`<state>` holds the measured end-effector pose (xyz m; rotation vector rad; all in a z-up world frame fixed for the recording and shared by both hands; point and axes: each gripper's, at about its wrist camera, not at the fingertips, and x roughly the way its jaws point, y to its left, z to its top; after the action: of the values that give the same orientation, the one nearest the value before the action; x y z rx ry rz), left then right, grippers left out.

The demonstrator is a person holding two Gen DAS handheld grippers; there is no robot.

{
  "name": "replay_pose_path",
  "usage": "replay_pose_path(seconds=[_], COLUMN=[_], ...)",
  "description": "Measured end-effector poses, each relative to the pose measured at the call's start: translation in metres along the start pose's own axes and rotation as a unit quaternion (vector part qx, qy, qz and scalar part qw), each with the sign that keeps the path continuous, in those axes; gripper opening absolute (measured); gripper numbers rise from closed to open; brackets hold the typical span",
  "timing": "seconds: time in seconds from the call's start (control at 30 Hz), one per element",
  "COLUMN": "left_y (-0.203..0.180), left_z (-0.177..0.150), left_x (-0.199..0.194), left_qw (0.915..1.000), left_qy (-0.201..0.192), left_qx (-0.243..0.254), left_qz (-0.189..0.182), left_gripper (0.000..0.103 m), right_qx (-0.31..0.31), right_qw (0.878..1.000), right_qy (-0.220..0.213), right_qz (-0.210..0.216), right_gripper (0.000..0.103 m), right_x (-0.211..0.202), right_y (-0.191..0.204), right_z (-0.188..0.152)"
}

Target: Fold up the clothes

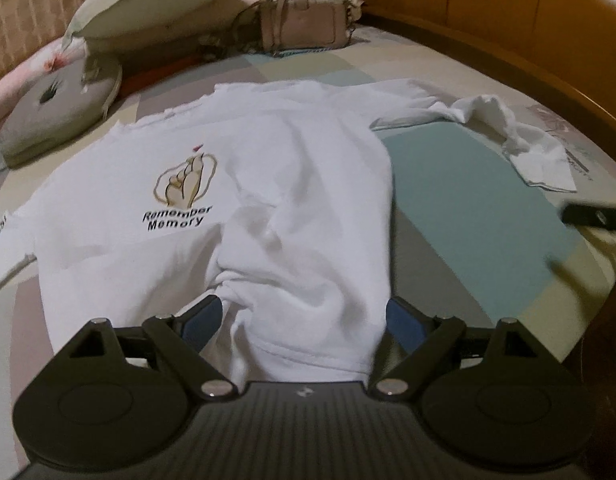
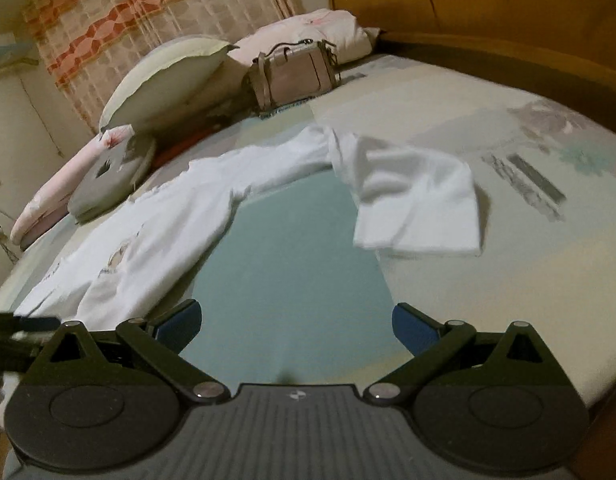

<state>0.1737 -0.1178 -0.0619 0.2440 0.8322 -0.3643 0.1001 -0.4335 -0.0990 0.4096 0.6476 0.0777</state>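
A white T-shirt [image 1: 291, 184] with a "Remember Memory" print [image 1: 175, 218] lies spread on the bed, its near part folded over and bunched. My left gripper [image 1: 303, 312] stands open low over the near hem, with bunched cloth between its blue pads [image 1: 203, 320]; the pads do not press it. One sleeve [image 1: 528, 148] lies out to the right, partly folded. In the right wrist view the shirt [image 2: 147, 240] runs along the left and the sleeve [image 2: 416, 208] lies ahead. My right gripper [image 2: 295, 320] is open over a teal patch of sheet, with nothing between its fingers.
Pillows [image 1: 155, 8] and a beige handbag [image 1: 303, 24] sit at the bed's far end. A round grey cushion [image 1: 55, 116] lies left of the shirt. A wooden bed frame [image 1: 548, 40] curves along the right. A patterned curtain [image 2: 155, 12] hangs behind.
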Motion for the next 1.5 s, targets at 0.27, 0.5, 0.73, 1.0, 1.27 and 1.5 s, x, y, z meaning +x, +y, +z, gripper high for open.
replay_pose_path(seconds=[0.27, 0.5, 0.73, 1.0, 1.27, 1.5], left_y=[0.016, 0.029, 0.019, 0.015, 0.024, 0.018], left_z=[0.003, -0.003, -0.004, -0.002, -0.001, -0.002], left_x=[-0.01, -0.01, -0.01, -0.014, -0.01, -0.007], left_qw=[0.9995, 0.999, 0.9997, 0.9998, 0.9995, 0.9998], left_qy=[-0.013, -0.007, -0.013, -0.018, -0.014, -0.017], left_qx=[-0.021, -0.034, -0.016, -0.01, -0.023, -0.008], left_qz=[0.02, 0.028, 0.011, 0.008, 0.017, 0.003], left_gripper=[0.089, 0.089, 0.089, 0.089, 0.089, 0.089], right_qx=[-0.044, -0.013, 0.012, 0.051, 0.108, 0.126], right_qw=[0.999, 0.993, 0.982, 0.995, 0.994, 0.989], right_qy=[-0.002, 0.001, -0.004, -0.046, 0.007, -0.046], right_qz=[-0.02, -0.115, -0.189, -0.068, -0.005, -0.062], right_gripper=[0.103, 0.103, 0.103, 0.103, 0.103, 0.103], right_x=[0.087, 0.083, 0.022, 0.004, 0.052, 0.048], right_y=[0.036, -0.01, -0.063, -0.056, -0.052, -0.102], right_z=[0.052, 0.053, 0.047, 0.069, 0.078, 0.069])
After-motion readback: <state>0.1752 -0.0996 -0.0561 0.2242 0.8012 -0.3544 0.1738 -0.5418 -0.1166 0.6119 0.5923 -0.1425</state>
